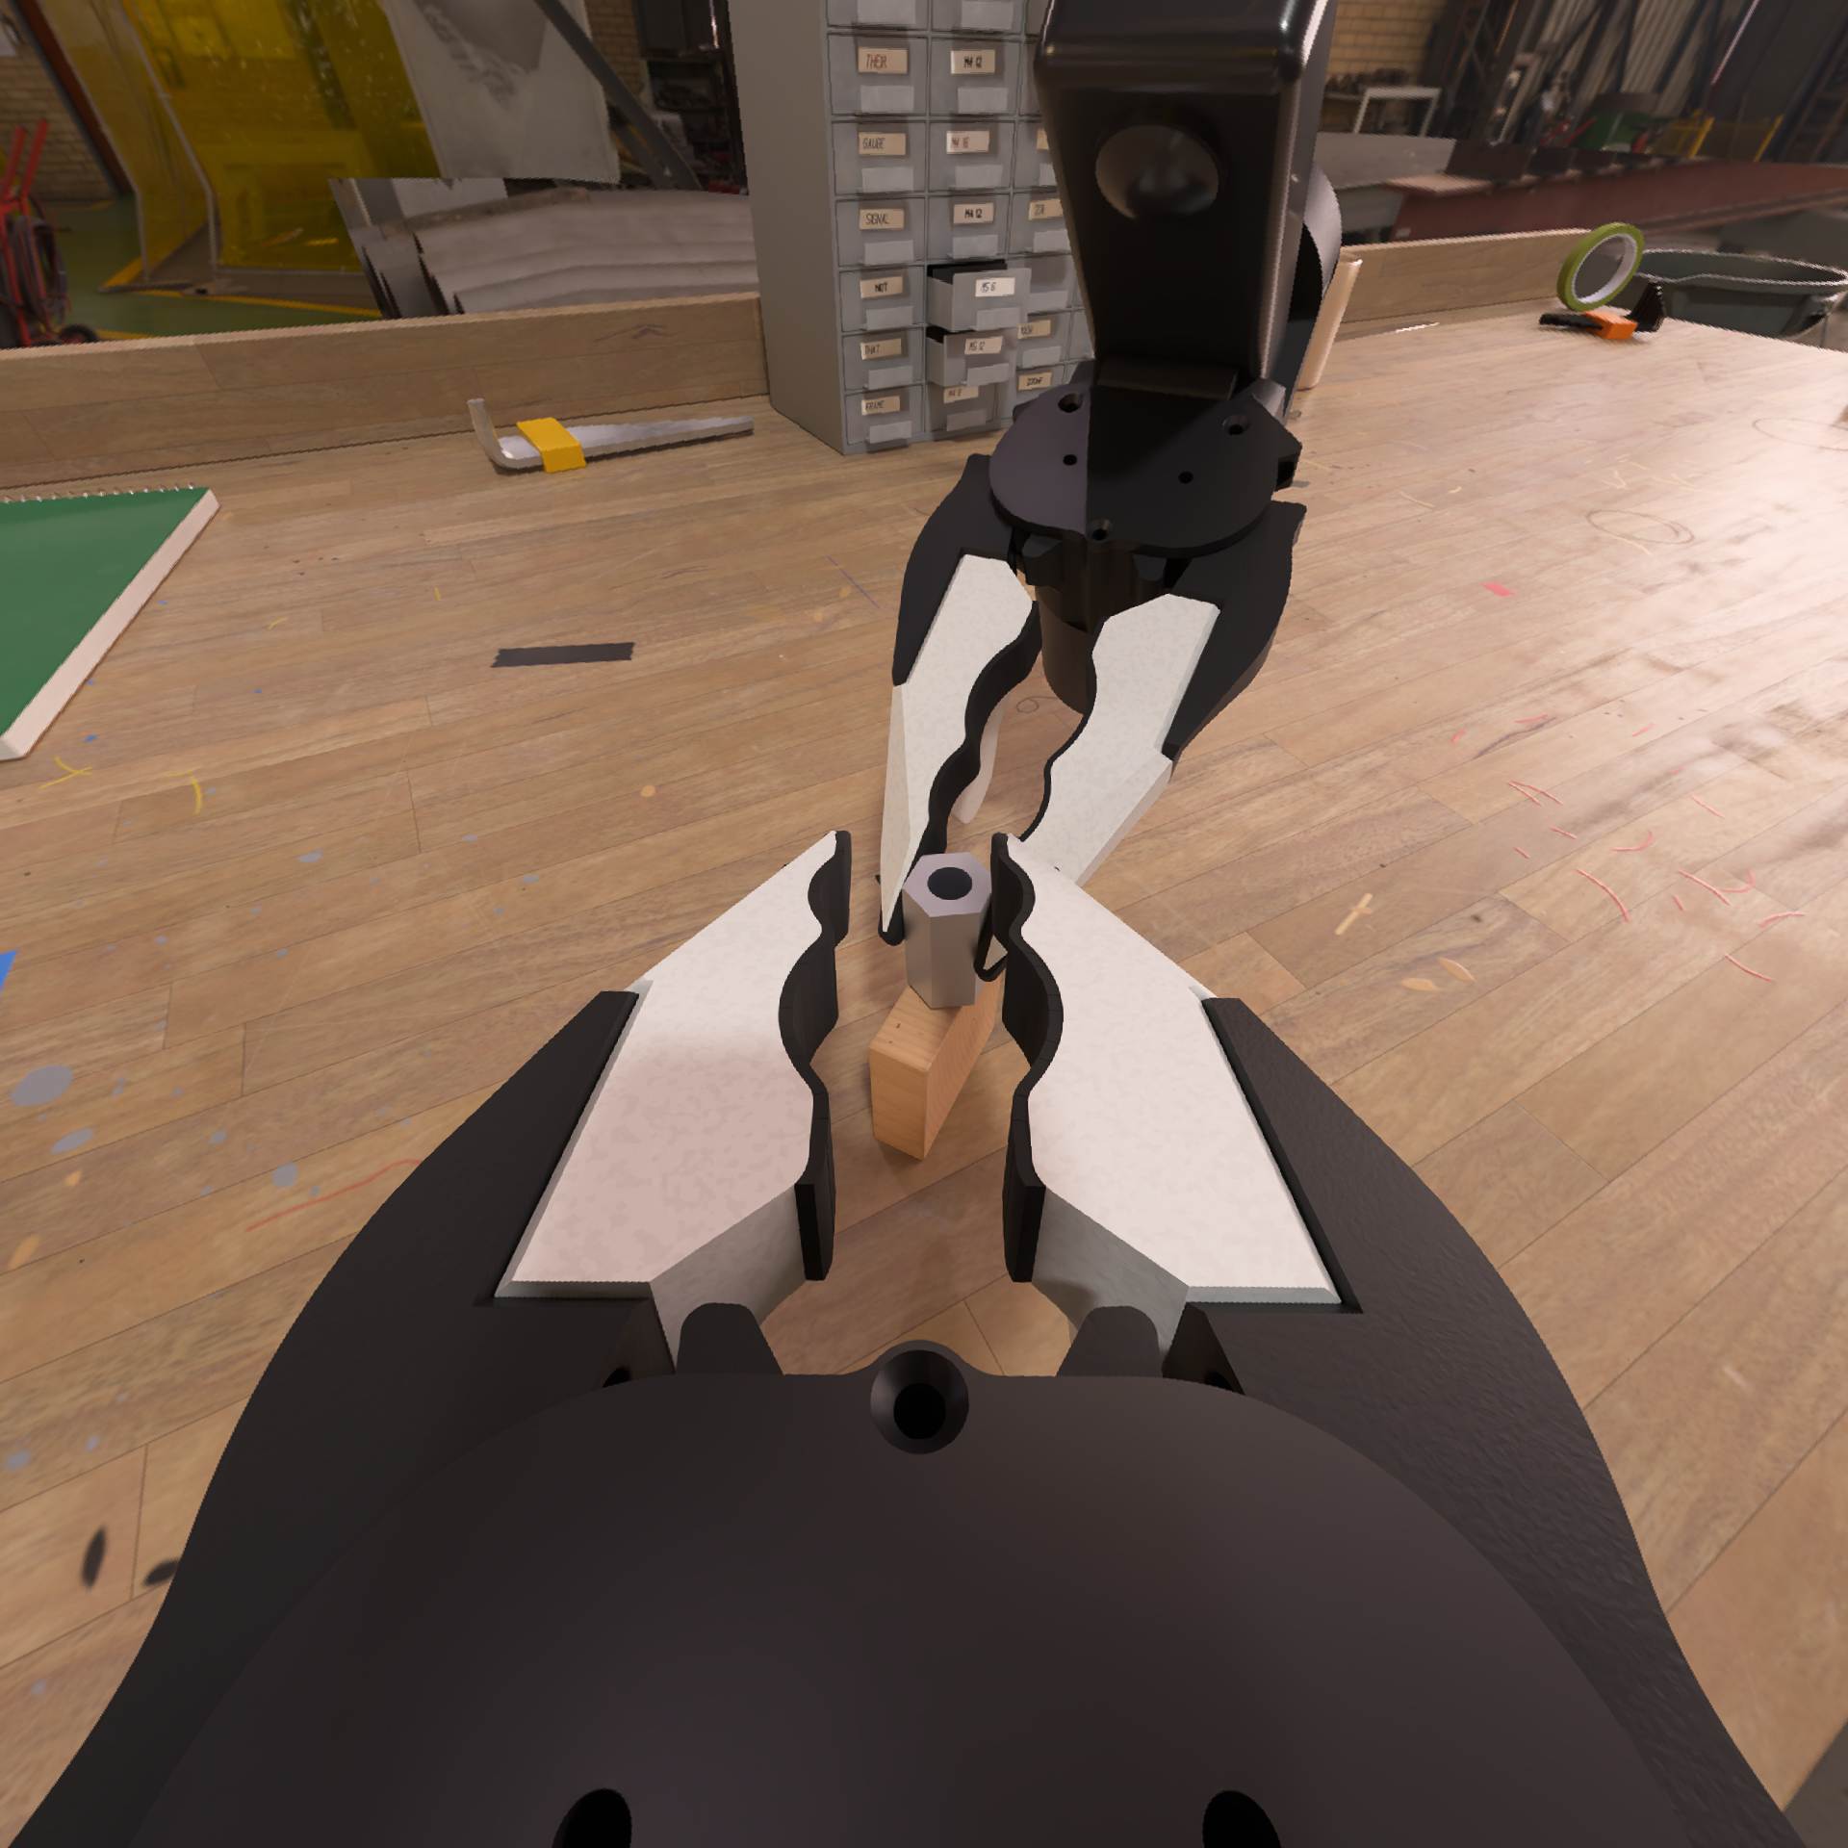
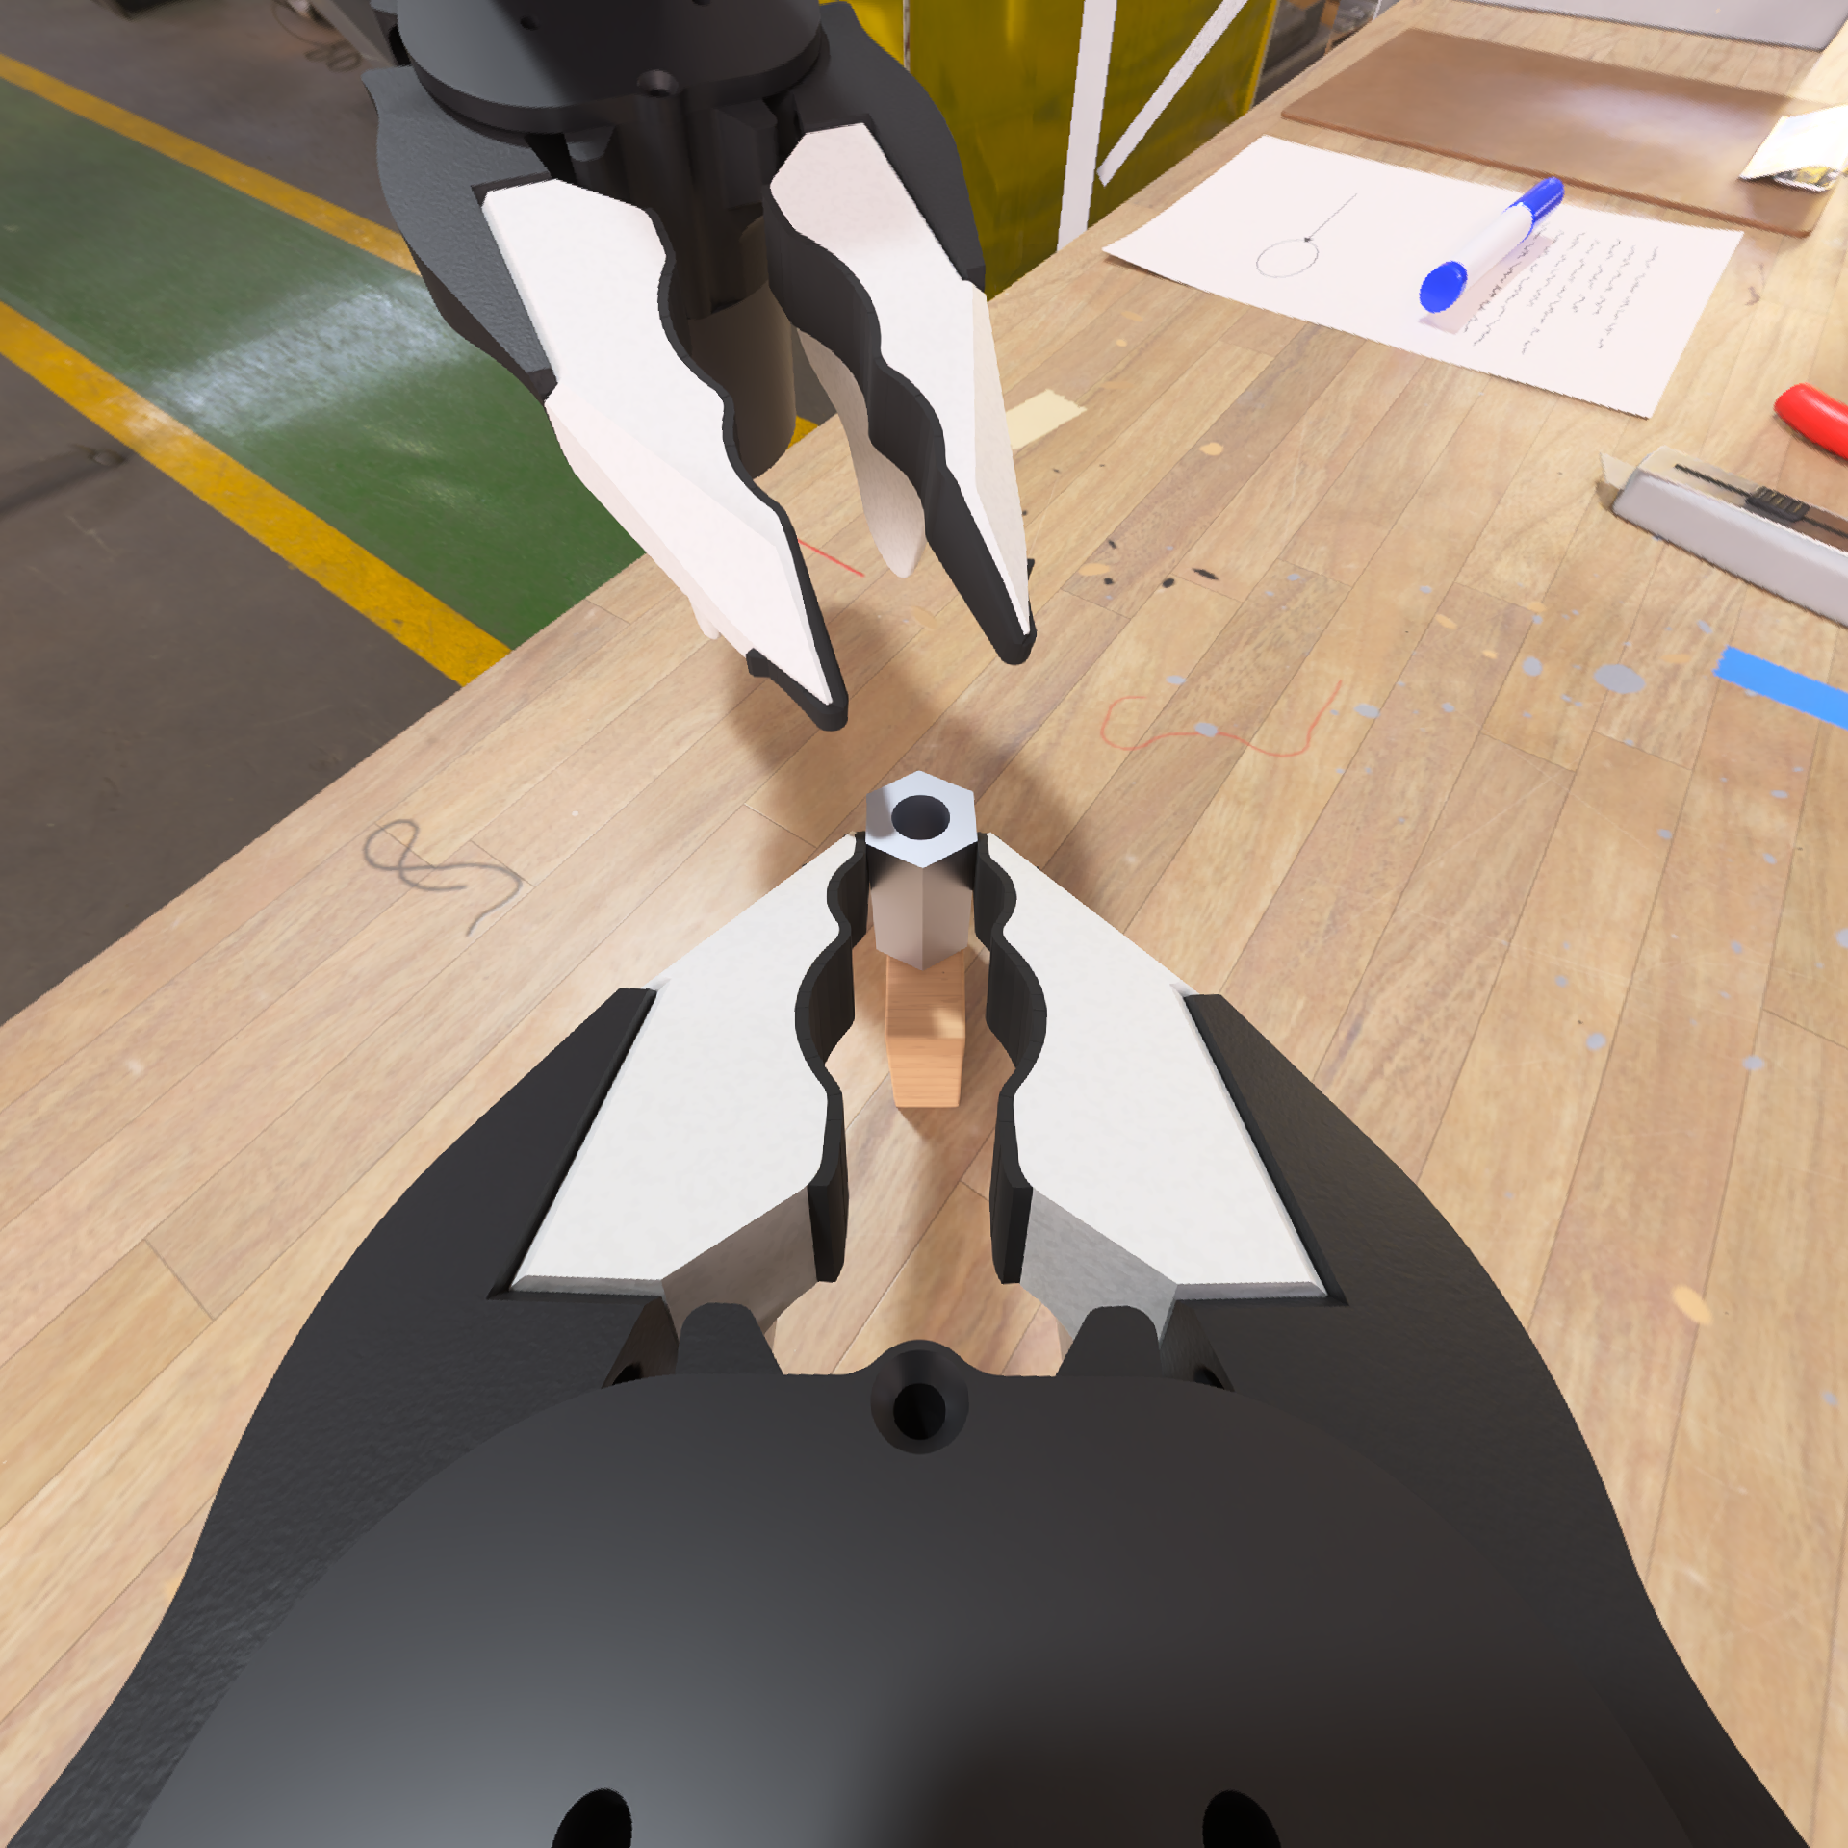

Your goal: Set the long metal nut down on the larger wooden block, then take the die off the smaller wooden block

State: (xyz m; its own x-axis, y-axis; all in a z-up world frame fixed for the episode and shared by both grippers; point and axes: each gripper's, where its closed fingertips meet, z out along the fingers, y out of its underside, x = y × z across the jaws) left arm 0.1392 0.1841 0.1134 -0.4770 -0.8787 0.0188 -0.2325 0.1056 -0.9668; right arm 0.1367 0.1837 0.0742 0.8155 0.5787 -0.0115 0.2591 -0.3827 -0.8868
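Grey long metal nut [image 2: 918, 870]: hexagonal, upright, bore facing up, standing over the far end of a wooden block.
Wooden block [image 2: 925, 1050]: pale, lying flat on the table straight under my right tongs. It is the only block I see, so I cannot tell whether it is the larger one.
Nut on block: the lower end meets the block's top face in both views. Whether it rests there or hangs a hair above, I cannot tell.
Right gripper [image 2: 920, 848]: narrowed to the nut's width, one fingertip against each side of its upper half. I have hold of the nut.
Left gripper [image 1: 922, 850]: fingers parted wider than the nut, nothing between them. From my right wrist view it hangs above and beyond the nut, tips clear of it.
The two grippers: facing each other across the nut, close together, fingers apart from one another.
Table [image 2: 1400, 1000]: light plank surface with paint specks and pen scribbles.
Left wrist view, far side: a hex key [image 1: 610, 440] with a yellow band, a green notebook [image 1: 80, 600] at the left edge, a grey drawer cabinet [image 1: 920, 230], a strip of black tape [image 1: 563, 655].
Right wrist view, far side: a blue marker [image 2: 1490, 240] lying on a paper sheet [image 2: 1300, 200], a utility knife [image 2: 1740, 520], a strip of blue tape [image 2: 1780, 685].
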